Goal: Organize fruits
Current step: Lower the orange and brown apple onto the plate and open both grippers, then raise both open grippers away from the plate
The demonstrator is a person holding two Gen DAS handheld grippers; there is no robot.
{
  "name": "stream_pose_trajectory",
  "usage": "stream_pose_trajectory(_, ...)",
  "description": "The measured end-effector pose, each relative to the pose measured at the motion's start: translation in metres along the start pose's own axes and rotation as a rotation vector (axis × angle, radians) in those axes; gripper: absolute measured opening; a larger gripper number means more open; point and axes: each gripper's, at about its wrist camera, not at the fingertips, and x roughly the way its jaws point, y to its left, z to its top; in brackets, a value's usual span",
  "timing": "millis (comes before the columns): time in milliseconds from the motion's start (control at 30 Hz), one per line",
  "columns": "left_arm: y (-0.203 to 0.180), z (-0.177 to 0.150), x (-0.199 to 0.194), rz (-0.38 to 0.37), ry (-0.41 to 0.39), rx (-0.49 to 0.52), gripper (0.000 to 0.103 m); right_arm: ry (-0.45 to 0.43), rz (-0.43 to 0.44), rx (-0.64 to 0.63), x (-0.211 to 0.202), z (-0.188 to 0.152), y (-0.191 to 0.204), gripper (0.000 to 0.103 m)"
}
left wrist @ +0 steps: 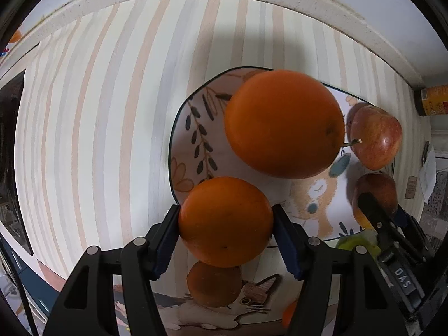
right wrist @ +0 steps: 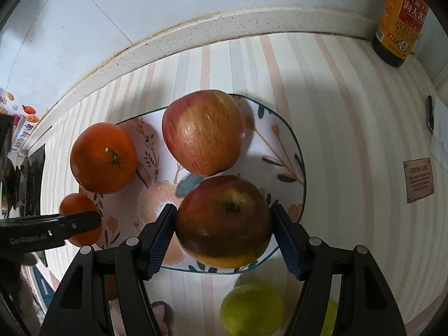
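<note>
My left gripper (left wrist: 226,221) is shut on an orange (left wrist: 225,219) at the near-left rim of a patterned plate (left wrist: 196,145). A larger orange (left wrist: 284,123) lies on the plate, with a red apple (left wrist: 376,137) to its right. My right gripper (right wrist: 224,221) is shut on a dark red apple (right wrist: 224,221) over the plate's near edge (right wrist: 296,151); it also shows in the left wrist view (left wrist: 376,193). In the right wrist view a second apple (right wrist: 204,131) and the larger orange (right wrist: 103,158) lie on the plate, and the left gripper's finger (right wrist: 72,224) holds its orange (right wrist: 81,218).
A second plate with a cat picture (left wrist: 252,308) lies near me, holding another orange (left wrist: 214,284). Green fruits (right wrist: 252,308) lie on the striped cloth (right wrist: 350,140) near me. A dark sauce bottle (right wrist: 400,16) stands at the back right by the counter's raised edge (right wrist: 196,30).
</note>
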Motion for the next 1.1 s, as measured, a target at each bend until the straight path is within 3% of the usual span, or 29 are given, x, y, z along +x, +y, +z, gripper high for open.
stream_pose_trajectory(100, 0.0, 0.0, 0.0, -0.012, 0.0, -0.006, 0.062, 0.013, 0.041, 0.03, -0.003, 0.002, -0.008, 0.092)
stream_pose_trajectory(167, 0.003, -0.001, -0.001, -0.027, 0.002, -0.01, 0.062, 0.01, 0.054, 0.04, -0.008, 0.006, -0.009, 0.092)
stream_pose_trajectory(233, 0.008, -0.002, -0.004, -0.043, -0.003, -0.017, 0.075, 0.015, 0.054, 0.053, -0.014, 0.005, -0.013, 0.093)
stream_pose_trajectory(267, 0.009, -0.004, -0.011, -0.045, -0.016, -0.019, 0.088, 0.017, 0.05, 0.057, -0.017, 0.005, -0.014, 0.095)
stream_pose_trajectory(300, 0.01, -0.006, -0.015, -0.043, -0.032, -0.017, 0.09, 0.019, 0.04, 0.057, -0.021, 0.004, -0.015, 0.096)
stream_pose_trajectory(467, 0.01, -0.018, -0.043, -0.046, -0.101, -0.011, 0.09, 0.017, -0.022, 0.01, -0.038, -0.011, -0.007, 0.096)
stream_pose_trajectory(767, -0.001, -0.063, -0.093, 0.056, -0.257, 0.044, 0.09, -0.011, -0.091, -0.079, -0.089, -0.041, 0.019, 0.096)
stream_pose_trajectory(1100, -0.017, -0.115, -0.138, 0.082, -0.387, 0.079, 0.09, -0.089, -0.089, -0.123, -0.16, -0.072, 0.041, 0.096)
